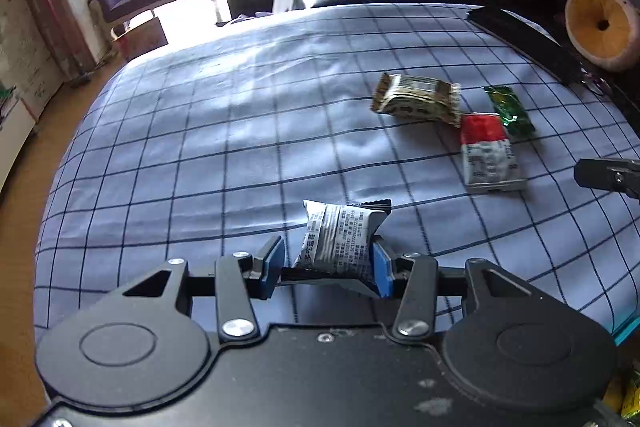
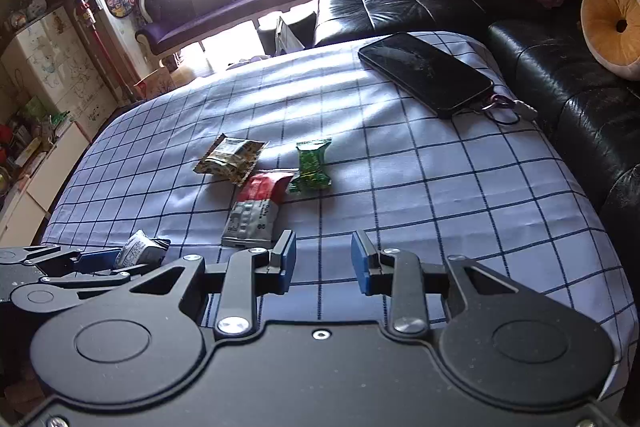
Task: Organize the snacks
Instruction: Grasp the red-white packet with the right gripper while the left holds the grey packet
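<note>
Left wrist view: the left hand-held gripper (image 1: pixel 326 269) brackets a small crinkled white-and-black foil snack packet (image 1: pixel 342 239); the right blue pad touches the packet, while the left pad stands just clear, so the jaws are judged released rather than clamped. The packet lies at the near edge of the blue-checked cloth covering the tabletop (image 1: pixel 200 147). Judged step: gathering the stray packet toward the cluster at far right, comprising a puffy gold-and-black packet (image 1: pixel 416 101), a flat red-and-white sachet (image 1: pixel 486 151) and a glossy green twist-end wrapper (image 1: pixel 510 109). Next move calls for full closure before lifting. Right wrist view: the right hand-held gripper (image 2: pixel 323 261) hovers with jaws apart and empty, near the sachet (image 2: pixel 256 211). A smooth black phone (image 2: pixel 426 73) lies at far right.
</note>
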`<state>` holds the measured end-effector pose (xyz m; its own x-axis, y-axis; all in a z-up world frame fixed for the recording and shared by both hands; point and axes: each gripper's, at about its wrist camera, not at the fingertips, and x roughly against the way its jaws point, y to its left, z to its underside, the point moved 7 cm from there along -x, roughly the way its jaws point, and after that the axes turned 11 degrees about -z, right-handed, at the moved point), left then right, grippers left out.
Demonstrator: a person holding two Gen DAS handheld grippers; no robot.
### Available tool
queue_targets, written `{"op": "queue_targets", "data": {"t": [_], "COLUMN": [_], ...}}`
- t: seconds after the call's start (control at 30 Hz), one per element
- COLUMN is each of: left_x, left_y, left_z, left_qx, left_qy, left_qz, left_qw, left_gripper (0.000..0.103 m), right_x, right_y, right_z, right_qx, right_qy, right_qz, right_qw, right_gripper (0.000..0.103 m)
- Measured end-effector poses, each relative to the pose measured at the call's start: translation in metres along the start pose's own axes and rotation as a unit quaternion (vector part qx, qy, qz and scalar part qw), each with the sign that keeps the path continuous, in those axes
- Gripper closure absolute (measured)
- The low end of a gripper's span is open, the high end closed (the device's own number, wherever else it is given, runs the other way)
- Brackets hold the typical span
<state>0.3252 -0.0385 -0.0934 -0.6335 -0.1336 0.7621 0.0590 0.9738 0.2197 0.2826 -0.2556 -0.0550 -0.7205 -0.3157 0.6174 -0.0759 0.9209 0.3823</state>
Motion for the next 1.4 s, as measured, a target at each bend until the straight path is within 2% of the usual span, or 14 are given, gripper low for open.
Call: {"op": "queue_targets", "data": {"t": [0.07,0.13,0.3,0.5,0.67,0.87,1.17,1.4], "left_x": [-0.007,-0.009,-0.008,-0.009,-0.007,-0.006,-0.007,-0.008], "left_y": [0.010,0.015,0.007,0.009,0.007,0.008,0.010,0.010], "left_z": [0.001,0.001,0.003,0.005,0.008,0.011,0.010,0.008], "left_qx": [0.022,0.035,0.009,0.021,0.020,0.026,0.027,0.027], "left_qy": [0.009,0.013,-0.006,-0.013,-0.025,-0.030,-0.027,-0.024], "left_qz": [0.000,0.011,-0.008,0.005,-0.002,0.000,0.004,0.003], "left_qw": [0.9997,0.9993,0.9999,0.9997,0.9995,0.9992,0.9993,0.9993], "left_gripper": [0.048,0.048,0.047,0.047,0.048,0.048,0.048,0.048], "right_x": [-0.007,-0.014,-0.036,-0.059,-0.074,-0.080,-0.079,-0.071], "right_y": [0.007,0.014,0.025,0.033,0.040,0.052,0.054,0.053], "right_z": [-0.001,-0.002,-0.007,-0.009,-0.007,-0.001,0.001,0.004], "right_qx": [0.006,0.009,-0.001,-0.005,0.021,0.083,0.089,0.108], "right_qy": [0.003,0.006,0.016,0.011,0.005,-0.003,-0.003,0.003], "right_qz": [-0.005,-0.008,-0.015,0.004,0.027,0.053,0.052,0.060], "right_qw": [1.000,1.000,1.000,1.000,0.999,0.995,0.995,0.992], "right_gripper": [0.060,0.059,0.056,0.053,0.049,0.043,0.044,0.057]}}
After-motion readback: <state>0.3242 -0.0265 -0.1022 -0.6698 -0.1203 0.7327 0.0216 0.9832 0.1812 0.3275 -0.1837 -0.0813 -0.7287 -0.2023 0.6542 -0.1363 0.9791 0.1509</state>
